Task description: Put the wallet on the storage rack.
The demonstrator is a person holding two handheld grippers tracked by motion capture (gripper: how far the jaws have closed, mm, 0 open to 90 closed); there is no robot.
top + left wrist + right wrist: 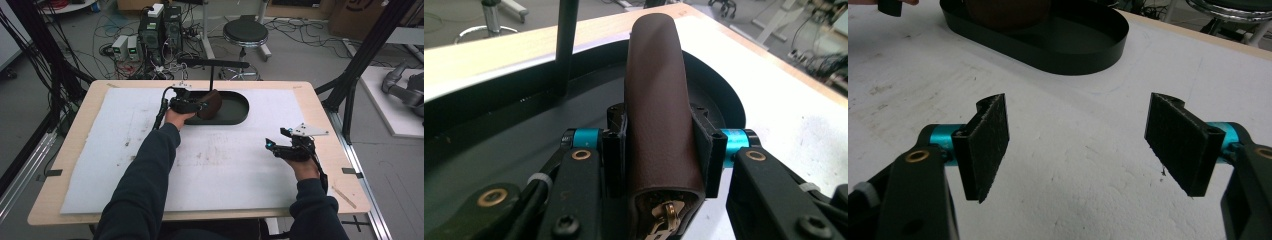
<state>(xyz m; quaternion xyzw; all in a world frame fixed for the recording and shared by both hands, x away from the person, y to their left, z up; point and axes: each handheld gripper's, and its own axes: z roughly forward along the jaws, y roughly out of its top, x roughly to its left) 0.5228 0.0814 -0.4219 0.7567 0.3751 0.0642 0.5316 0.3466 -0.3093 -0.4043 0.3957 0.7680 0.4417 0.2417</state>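
Clamped between the jaws of the left gripper [659, 145], a brown leather pouch [659, 100] is held over the black tray [235, 112]; the right gripper [1083, 145] is held apart above the tabletop [70, 145]

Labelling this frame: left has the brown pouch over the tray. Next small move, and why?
Probably lower it into the tray and open. The left gripper is shut on the pouch, held over the tray's floor near the post; the right gripper sits open, apart, on the mat.

Black post [565, 47] stands just left of my pouch [659, 100]; tray rim [1088, 60] ahead; white tabletop [1073, 150] open between.
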